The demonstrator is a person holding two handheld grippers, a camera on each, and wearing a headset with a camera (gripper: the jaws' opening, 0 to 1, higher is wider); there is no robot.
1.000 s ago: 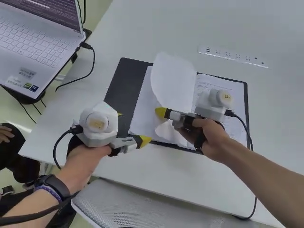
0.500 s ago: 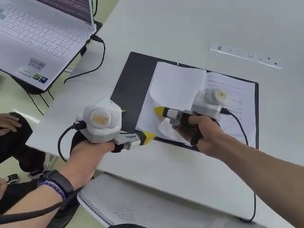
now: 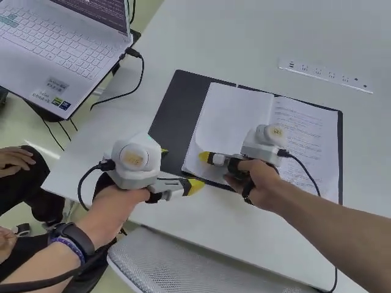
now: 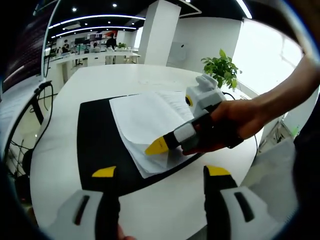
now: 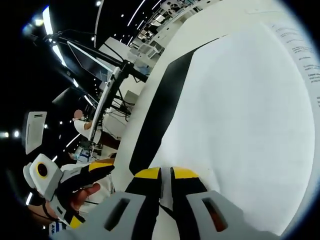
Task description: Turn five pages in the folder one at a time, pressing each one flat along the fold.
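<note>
Folder [image 3: 174,116]: lies open and flat on the desk [image 3: 256,36], close to its near edge; the black inside cover is bare on the left, with the paper on the right
Blank page [image 3: 235,122]: a white sheet with no print, lying left of the fold and partly over the black cover; in the left gripper view several sheet edges show stacked at its near corner
Printed page [image 3: 308,140]: right of the fold; covered in lines of text; lies flat
Right gripper [image 3: 208,158]: in the person's right hand; yellow tips low over the near edge of the blank page; jaws together; whether paper is pinched between them I cannot tell
Left gripper [image 4: 160,172]: in the left hand, over the near edge of the desk; just beside the folder's near left corner and not touching it; jaws wide apart with nothing between them; points toward the right gripper
Power strip [image 3: 325,75]: white; lies on the desk toward its far edge, beyond the printed page
Laptop [image 3: 55,49]: open, beside the left edge of the desk; a black cable [image 3: 125,91] runs from its side
Chair [image 3: 183,262]: grey mesh seat, below the near edge of the desk
Plant [image 4: 220,67]: green leaves beyond the far side of the desk, seen in the left gripper view
</note>
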